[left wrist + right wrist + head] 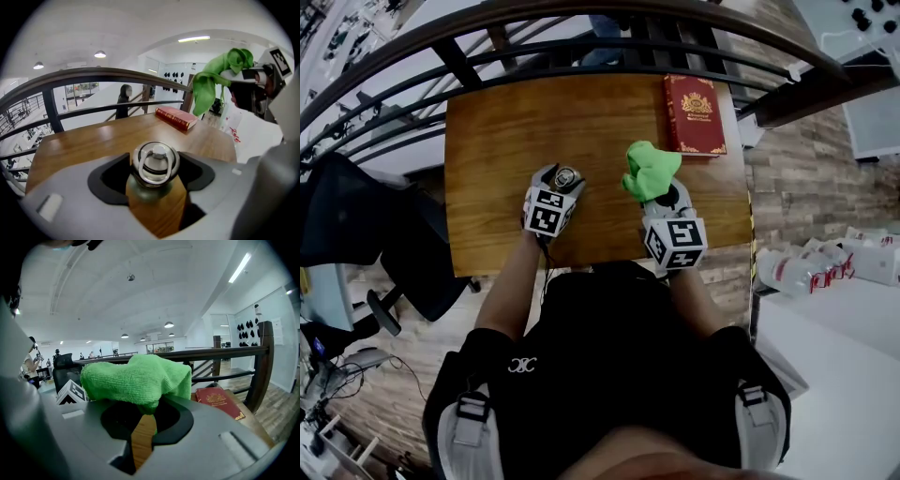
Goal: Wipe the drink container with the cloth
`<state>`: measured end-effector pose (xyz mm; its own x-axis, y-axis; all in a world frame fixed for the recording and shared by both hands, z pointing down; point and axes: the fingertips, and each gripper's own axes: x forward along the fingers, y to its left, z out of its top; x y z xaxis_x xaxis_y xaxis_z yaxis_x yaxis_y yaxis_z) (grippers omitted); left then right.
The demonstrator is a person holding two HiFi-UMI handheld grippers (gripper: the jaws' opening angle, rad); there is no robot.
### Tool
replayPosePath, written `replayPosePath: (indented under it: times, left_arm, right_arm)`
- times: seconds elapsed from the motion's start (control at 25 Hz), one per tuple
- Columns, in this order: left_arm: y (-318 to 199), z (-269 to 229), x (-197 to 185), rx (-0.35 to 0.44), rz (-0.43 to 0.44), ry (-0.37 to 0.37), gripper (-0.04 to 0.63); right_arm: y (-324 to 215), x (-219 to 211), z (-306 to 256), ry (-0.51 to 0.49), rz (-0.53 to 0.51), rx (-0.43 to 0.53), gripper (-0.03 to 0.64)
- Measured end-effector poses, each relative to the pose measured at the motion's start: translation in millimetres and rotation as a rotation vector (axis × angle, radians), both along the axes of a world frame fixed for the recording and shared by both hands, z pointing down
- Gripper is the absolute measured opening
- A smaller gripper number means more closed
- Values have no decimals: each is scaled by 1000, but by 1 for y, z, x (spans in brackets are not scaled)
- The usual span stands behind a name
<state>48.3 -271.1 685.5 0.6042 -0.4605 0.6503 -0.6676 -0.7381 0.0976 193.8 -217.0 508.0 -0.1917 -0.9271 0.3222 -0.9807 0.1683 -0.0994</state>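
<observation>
Right now your left gripper (pixel 562 180) clamps the capped drink bottle (pixel 155 163) above the wooden table (pixel 534 122); its contents stay hidden. Your right gripper (pixel 145 420) pinches the green cloth (pixel 136 378), apart from the bottle. Your right gripper view misses the bottle.

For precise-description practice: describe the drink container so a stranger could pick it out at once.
Start at the wooden table by the railing. Near its middle, the left tool grips the drink container. Unlike the flat red book and soft green cloth, it has a shiny metal ring lid.
</observation>
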Motion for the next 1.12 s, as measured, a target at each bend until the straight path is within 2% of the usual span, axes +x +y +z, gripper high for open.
replayPosePath:
  times: [0.24, 0.32, 0.6, 0.8, 1.12]
  left_arm:
    - [0, -3, 1, 50, 12, 13, 337]
    - [3, -8, 2, 70, 11, 38, 336]
    - [9, -13, -4, 110, 7, 72, 333]
    - [11, -14, -11, 134, -20, 98, 332]
    - [16, -13, -23, 141, -53, 122, 333]
  right_arm:
    - [-1, 4, -2, 1, 2, 2, 46]
    - [-2, 3, -3, 1, -8, 3, 46]
    - [-8, -17, -10, -34, -95, 23, 46]
    - [-14, -47, -4, -55, -212, -7, 46]
    - [-13, -110, 30, -89, -466, -132, 46]
